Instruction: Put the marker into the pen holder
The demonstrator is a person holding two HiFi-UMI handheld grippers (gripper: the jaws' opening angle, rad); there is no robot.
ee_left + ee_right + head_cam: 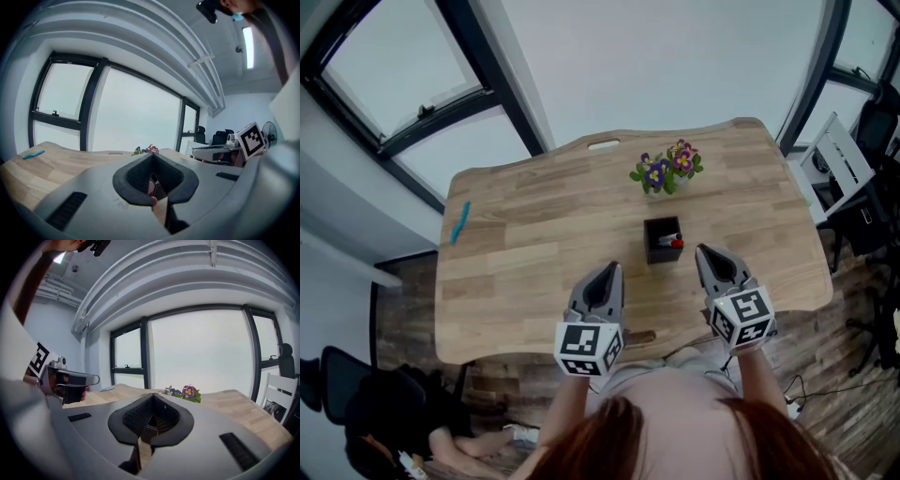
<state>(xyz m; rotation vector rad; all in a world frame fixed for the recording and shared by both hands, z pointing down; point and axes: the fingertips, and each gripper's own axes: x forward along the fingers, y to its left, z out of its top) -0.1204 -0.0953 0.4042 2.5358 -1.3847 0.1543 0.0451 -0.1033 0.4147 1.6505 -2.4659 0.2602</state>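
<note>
Already a marker (671, 242), pale-bodied with a red end, lies slanted inside the black square pen holder (662, 240), its red end against the right wall. The holder stands near the middle of the wooden table (534, 234).

By that, the placing step looks done. Both tools are held back at the near edge, well apart from anything they could grasp. The left gripper (612, 270) sits near-left of the holder and the right gripper (705, 251) just to its right. Each has its jaws pressed together with nothing between them; the left gripper view and the right gripper view show only the dark pads meeting, with the holder beyond.

A teal stick (460, 222), possibly another marker, lies alone at the far-left edge of the table. If it belongs to the task, the next move calls for a long reach left, with the left jaws spread and lowered across its length. Otherwise nothing remains.

A small flower pot (666, 172) stands just beyond the holder.
</note>
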